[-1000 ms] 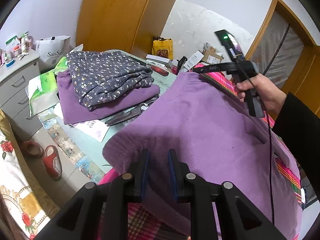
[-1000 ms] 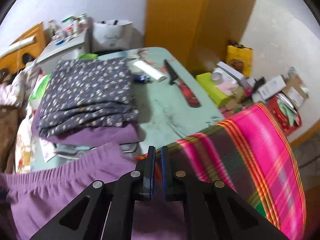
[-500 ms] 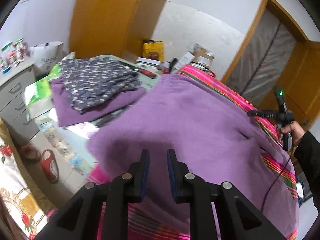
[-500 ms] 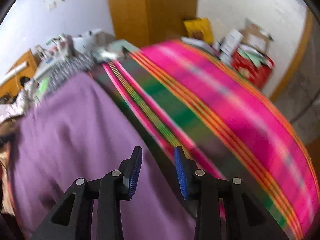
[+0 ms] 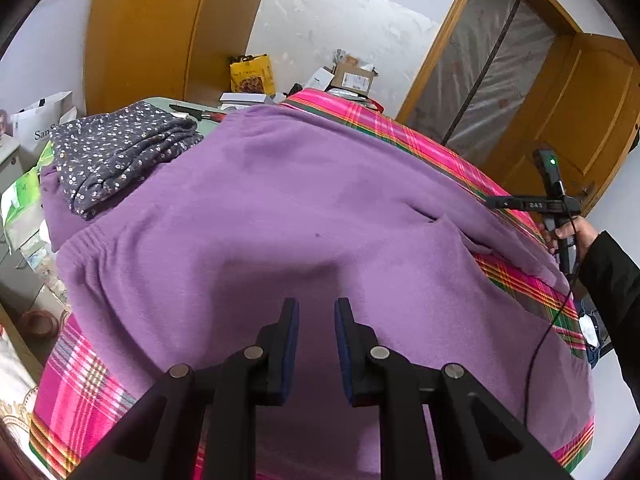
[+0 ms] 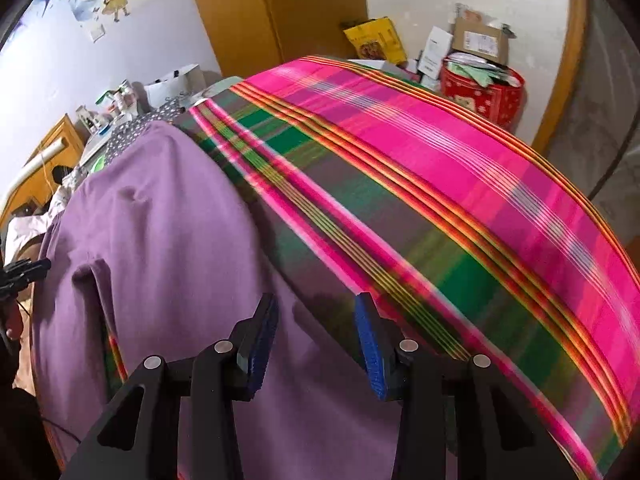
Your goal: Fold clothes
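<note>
Both your claws are empty w/ jaws apart: left claw [image 5: 316, 320] hovers over purple pants [image 5: 280, 220] mid-frame, waistband at left edge, legs running right toward right claw [image 6: 316, 320].

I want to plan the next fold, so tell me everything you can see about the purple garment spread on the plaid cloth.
The purple garment looks like soft fleece, spread mostly flat over the pink-and-green plaid cloth. A gathered, elastic-looking band runs along its left edge, and a slit with a raised flap shows toward its right side. Its far corner lies beside the folded floral garment. The left claw and right claw are over it, both open, gripping nothing.
</note>
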### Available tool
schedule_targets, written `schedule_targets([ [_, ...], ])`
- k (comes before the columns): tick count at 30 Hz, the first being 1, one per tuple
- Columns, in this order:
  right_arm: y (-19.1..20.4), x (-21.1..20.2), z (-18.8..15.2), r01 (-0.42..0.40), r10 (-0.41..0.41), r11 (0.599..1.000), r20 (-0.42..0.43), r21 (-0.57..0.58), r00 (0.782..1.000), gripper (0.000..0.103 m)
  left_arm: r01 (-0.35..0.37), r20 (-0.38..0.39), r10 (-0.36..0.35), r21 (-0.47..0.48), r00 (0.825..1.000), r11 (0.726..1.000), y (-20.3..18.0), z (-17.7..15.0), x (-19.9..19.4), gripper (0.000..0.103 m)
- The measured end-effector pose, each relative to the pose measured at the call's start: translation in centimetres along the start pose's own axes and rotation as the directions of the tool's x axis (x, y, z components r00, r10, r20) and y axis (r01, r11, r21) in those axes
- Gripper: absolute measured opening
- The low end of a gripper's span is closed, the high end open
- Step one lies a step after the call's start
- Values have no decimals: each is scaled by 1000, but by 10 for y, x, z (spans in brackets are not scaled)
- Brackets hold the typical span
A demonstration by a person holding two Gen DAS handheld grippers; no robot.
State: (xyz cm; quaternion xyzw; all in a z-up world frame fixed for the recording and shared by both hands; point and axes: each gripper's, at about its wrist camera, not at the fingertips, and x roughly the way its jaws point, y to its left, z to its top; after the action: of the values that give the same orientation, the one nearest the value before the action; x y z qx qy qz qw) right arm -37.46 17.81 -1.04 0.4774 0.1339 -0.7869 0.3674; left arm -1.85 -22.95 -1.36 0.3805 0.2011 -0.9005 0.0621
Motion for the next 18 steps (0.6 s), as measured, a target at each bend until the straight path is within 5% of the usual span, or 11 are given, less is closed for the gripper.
schedule_targets([
  [9,5,-3,-28,28,-32,993,-34,-114,999,44,1,-38,0,33,999,999,-22,1,15,19],
  [11,7,-2,-25,21,-27,992,-48,-122,998,27,1,-45,0,37,999,999,-26,1,19,19],
  [12,10,-1,-23,17,-24,990,-51,-139,998,4,1,-47,1,40,999,999,-29,1,20,19],
  [18,14,-4,-20,109,-115,975,-18,-191,993,4,-8,-52,10,52,999,999,-38,3,24,19],
])
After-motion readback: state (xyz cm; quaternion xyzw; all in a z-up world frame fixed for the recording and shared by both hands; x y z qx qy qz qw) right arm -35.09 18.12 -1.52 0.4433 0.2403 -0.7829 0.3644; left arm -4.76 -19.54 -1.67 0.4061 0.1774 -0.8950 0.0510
